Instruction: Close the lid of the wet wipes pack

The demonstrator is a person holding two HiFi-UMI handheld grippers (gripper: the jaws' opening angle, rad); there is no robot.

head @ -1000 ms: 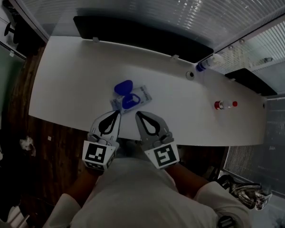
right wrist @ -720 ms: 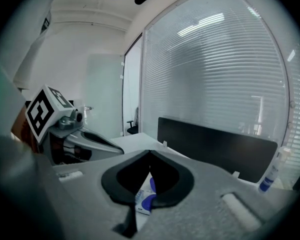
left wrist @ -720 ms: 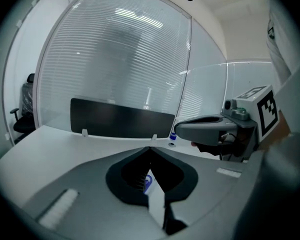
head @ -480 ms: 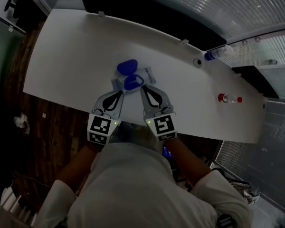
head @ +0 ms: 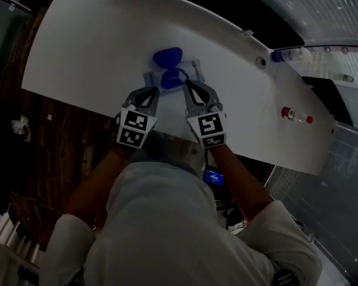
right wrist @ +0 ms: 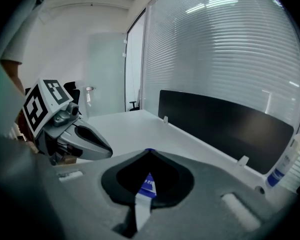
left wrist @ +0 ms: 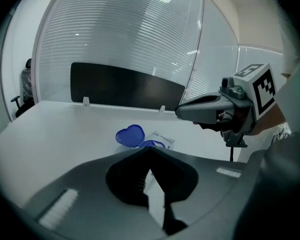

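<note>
Two closed grippers at the near side of an open wet wipes pack.

Nearest, over the front edge of the white table (head: pixel 89 46): left gripper (head: pixel 154 91) and right gripper (head: pixel 189 86) side by side, each with jaws pressed tip to tip and gripping nothing. Just past both tips, flat on the table: wet wipes pack (head: pixel 190 70); contact with either gripper impossible to tell. At the pack's far side, blue lid (head: pixel 167 56) standing open, tilted up, clear of both grippers. Farther right, well apart from the pack, red-capped bottle (head: pixel 295 115) lying down. Farthest, blue-capped bottle (head: pixel 286 55) at the back edge, beside a black panel (left wrist: pixel 125 86).
</note>
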